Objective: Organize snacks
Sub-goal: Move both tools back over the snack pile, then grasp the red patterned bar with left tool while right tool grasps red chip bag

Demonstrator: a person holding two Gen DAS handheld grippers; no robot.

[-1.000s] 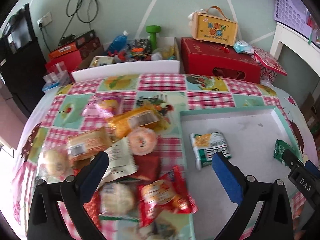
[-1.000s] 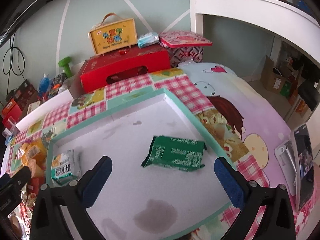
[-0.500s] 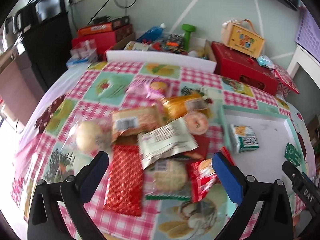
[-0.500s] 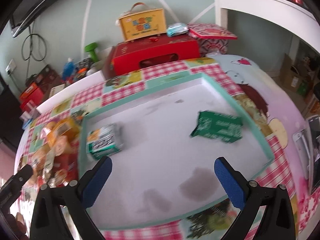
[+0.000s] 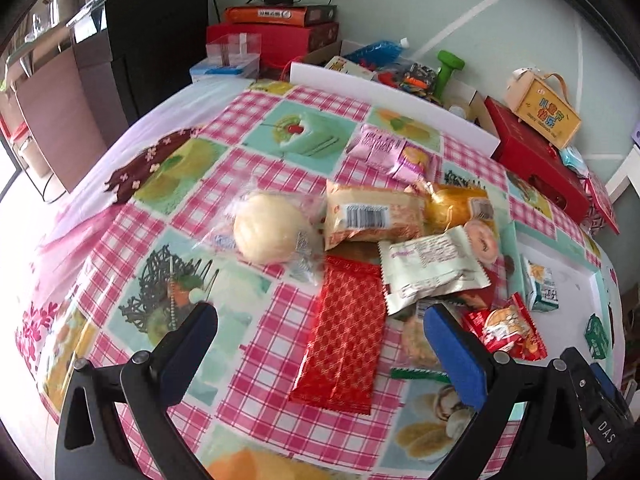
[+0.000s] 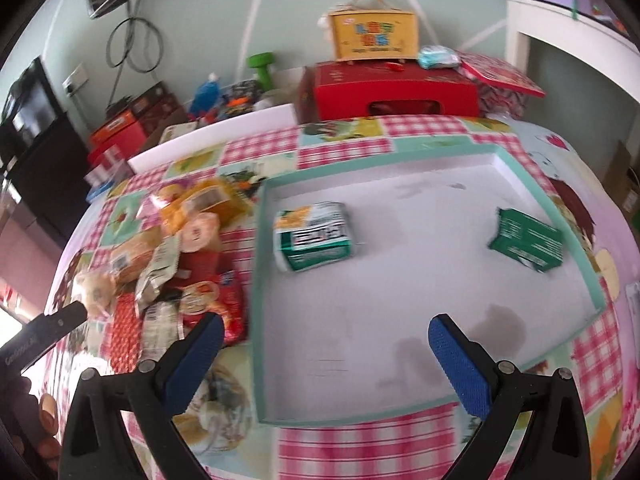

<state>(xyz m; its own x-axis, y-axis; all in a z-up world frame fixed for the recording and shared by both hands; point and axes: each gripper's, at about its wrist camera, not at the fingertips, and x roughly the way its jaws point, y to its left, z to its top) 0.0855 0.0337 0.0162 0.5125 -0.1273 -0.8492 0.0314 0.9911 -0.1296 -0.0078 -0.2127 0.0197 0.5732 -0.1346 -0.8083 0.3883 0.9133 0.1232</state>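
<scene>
Both grippers' jaws wide apart, empty: left gripper [image 5: 320,344] above red packet [image 5: 344,332], right gripper [image 6: 320,348] over tray [image 6: 592,280].

Home: patterned tablecloth [image 5: 256,160], dumbbell [image 5: 448,70], gift boxes [image 6: 394,94].

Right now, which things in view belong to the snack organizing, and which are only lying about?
Part of the job:
- snack pile on the tablecloth
- tray
- two packets already in it: white-green pack, dark green packet

Lying about:
- red box
- yellow carry case
- green dumbbell
</scene>
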